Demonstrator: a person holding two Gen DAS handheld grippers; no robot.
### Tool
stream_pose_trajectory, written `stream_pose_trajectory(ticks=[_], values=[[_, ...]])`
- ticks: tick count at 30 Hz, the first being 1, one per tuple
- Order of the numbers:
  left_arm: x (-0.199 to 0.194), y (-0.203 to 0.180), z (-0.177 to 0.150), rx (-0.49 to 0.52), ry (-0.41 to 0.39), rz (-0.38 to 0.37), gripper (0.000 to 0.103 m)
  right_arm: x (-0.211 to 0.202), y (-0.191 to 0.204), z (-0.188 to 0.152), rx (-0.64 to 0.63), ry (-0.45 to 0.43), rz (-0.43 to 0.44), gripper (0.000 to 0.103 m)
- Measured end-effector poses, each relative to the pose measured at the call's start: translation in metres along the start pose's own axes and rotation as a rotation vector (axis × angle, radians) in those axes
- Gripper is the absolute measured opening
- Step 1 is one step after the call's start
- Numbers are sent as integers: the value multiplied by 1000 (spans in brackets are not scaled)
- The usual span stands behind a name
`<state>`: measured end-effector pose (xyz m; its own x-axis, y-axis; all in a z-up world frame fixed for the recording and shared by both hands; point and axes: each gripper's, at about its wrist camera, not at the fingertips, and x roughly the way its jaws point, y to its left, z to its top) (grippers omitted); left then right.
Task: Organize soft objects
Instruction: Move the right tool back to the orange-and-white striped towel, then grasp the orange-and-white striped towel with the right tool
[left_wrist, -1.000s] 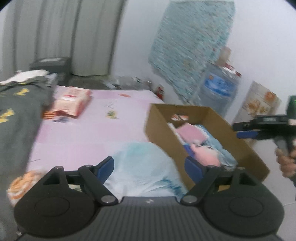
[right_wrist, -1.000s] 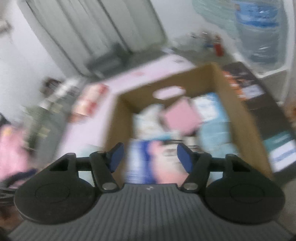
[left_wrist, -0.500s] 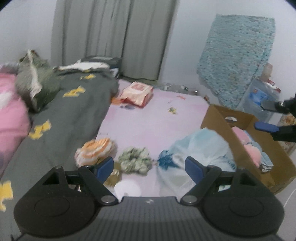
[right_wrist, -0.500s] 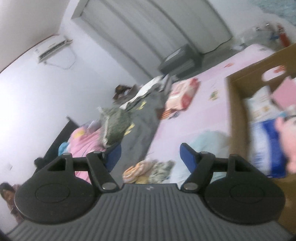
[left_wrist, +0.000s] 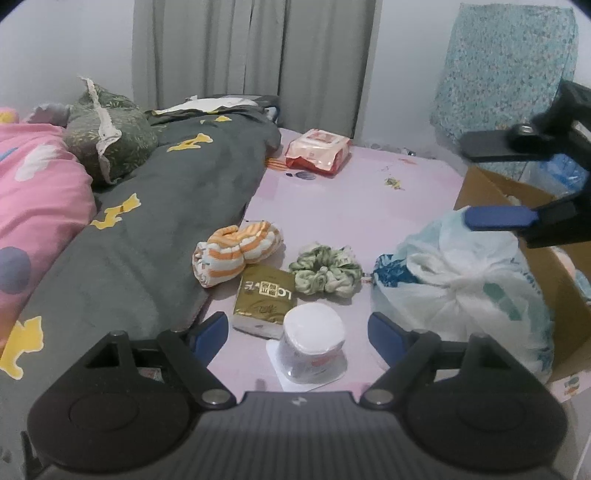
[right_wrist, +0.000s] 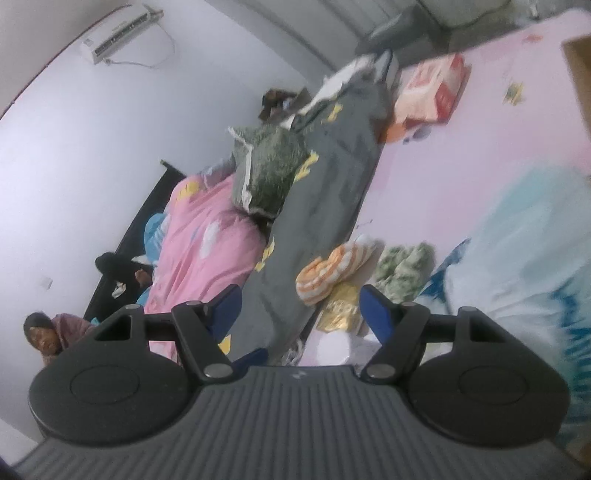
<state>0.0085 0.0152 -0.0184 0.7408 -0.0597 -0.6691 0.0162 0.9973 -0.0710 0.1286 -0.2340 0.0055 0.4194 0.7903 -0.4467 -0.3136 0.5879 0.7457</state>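
Gold tissue pack (left_wrist: 265, 300): "LC", upside down; rest illegible.

Left tongs (left_wrist: 297, 330) agape and empty, right tongs (right_wrist: 301, 304) just widened, empty

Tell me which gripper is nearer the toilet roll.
Left. The left gripper is open just before the toilet roll; the right gripper, also open, hangs beyond the bag.

curtains (left_wrist: 255, 48) grey, drawn | air conditioner (right_wrist: 122, 33) on wall | person (right_wrist: 48, 332), possibly seated, blurred
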Motion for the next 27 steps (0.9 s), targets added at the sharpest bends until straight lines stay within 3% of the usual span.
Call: stream_pose_trajectory(ticks=[8,16,19,27], values=[[5,14,-1,-32,-8,-6,80,45,-7,-8,57,79,0,71],[1,23,25,19,-148,80,78,85,-9,11,104,138,29,71],[16,25,35,49,-138,129,78,109,-12,21,150,182,41,71],[63,21,36,162,-64,241,59,183,-31,46,275,301,-16,71]])
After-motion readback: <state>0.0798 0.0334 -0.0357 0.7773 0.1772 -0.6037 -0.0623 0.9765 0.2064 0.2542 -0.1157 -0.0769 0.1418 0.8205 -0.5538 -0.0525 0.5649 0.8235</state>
